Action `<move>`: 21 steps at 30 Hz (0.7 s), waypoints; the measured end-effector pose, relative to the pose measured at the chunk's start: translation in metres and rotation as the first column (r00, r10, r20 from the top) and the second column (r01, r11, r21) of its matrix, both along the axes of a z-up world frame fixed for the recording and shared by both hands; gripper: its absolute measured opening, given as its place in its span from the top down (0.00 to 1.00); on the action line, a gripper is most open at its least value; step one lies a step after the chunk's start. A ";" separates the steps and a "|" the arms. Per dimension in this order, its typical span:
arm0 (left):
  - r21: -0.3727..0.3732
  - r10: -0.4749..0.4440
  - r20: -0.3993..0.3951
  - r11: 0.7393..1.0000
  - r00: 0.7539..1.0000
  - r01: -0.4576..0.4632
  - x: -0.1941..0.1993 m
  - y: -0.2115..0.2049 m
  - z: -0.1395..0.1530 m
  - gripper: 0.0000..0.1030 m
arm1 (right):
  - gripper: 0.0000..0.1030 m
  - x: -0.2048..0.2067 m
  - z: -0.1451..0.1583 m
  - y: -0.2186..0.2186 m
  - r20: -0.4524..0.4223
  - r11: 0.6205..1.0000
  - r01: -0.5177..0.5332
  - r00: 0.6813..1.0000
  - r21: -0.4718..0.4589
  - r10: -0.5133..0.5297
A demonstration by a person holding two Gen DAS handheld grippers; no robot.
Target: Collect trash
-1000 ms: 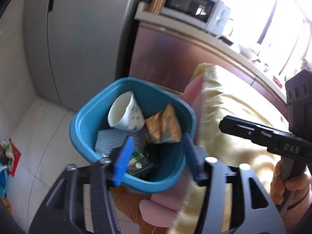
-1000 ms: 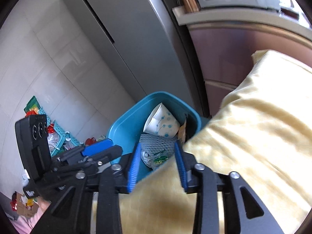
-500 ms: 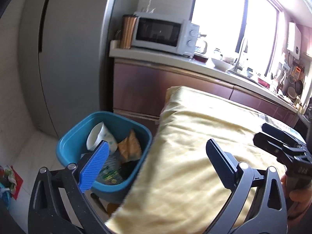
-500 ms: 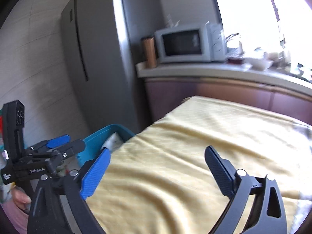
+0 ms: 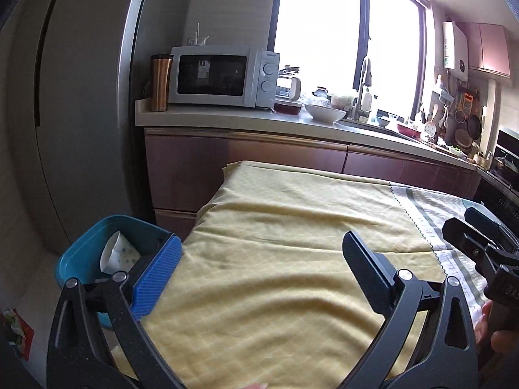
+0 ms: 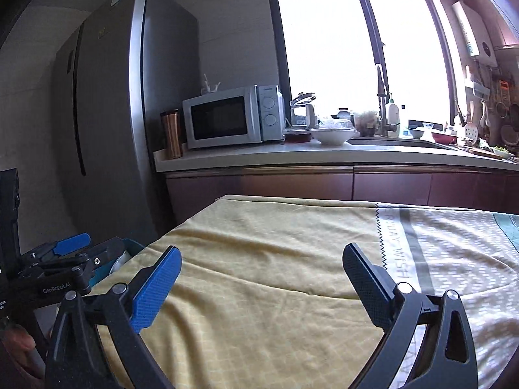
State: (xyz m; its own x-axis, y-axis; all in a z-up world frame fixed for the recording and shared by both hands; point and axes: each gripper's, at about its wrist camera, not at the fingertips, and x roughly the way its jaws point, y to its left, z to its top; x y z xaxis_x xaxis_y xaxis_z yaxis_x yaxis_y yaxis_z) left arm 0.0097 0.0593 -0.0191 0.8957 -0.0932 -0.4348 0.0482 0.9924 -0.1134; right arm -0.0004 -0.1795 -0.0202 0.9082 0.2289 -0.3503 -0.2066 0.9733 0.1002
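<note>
A blue trash bin (image 5: 81, 249) stands on the floor at the table's left end, with a white paper cup (image 5: 116, 253) in it; most of its contents are hidden. Its rim also shows in the right wrist view (image 6: 134, 244). My left gripper (image 5: 259, 253) is open and empty above the yellow tablecloth (image 5: 275, 259). My right gripper (image 6: 261, 264) is open and empty above the same cloth (image 6: 275, 253). The left gripper also shows in the right wrist view (image 6: 65, 253), and the right gripper shows at the right edge of the left wrist view (image 5: 480, 236).
A grey fridge (image 6: 113, 129) stands behind the bin. A counter (image 5: 259, 123) behind the table carries a microwave (image 5: 223, 76), a copper tumbler (image 5: 160, 82), bowls and a sink. The cloth's right part is patterned white (image 6: 454, 246). Litter (image 5: 16, 330) lies on the floor at left.
Both grippers have risen from over the bin and tilted up to look across the table. Both have opened wide from a narrower gap. The bin has dropped to the lower left.
</note>
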 end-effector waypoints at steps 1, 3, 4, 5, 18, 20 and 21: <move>0.001 -0.002 -0.003 1.000 1.000 0.002 0.001 -0.003 0.000 0.05 | 0.07 -0.001 -0.001 -0.003 -0.001 1.000 0.008 1.000 0.000 -0.008; 0.011 -0.001 0.003 1.000 1.000 0.001 0.000 -0.009 0.000 0.05 | 0.07 -0.007 -0.002 -0.008 0.003 1.000 0.028 1.000 0.003 -0.028; 0.017 0.001 0.006 1.000 1.000 -0.001 0.001 -0.010 0.001 0.05 | 0.07 -0.010 -0.002 -0.010 0.006 0.999 0.033 0.999 0.004 -0.033; 0.021 -0.002 0.009 1.000 1.000 0.002 -0.001 -0.012 0.001 0.05 | 0.07 -0.012 -0.003 -0.012 0.010 0.999 0.040 0.999 0.004 -0.040; 0.080 -0.003 0.102 0.997 0.995 -0.005 -0.019 -0.026 0.007 0.05 | 0.07 -0.031 0.003 -0.018 0.063 0.996 0.086 0.994 -0.010 -0.085; 0.084 -0.006 0.107 0.996 0.994 -0.003 -0.020 -0.027 0.007 0.05 | 0.07 -0.033 0.003 -0.020 0.067 0.996 0.090 0.994 -0.009 -0.089; 0.086 -0.007 0.110 0.996 0.994 -0.003 -0.021 -0.028 0.007 0.05 | 0.07 -0.033 0.004 -0.020 0.065 0.996 0.090 0.994 -0.007 -0.089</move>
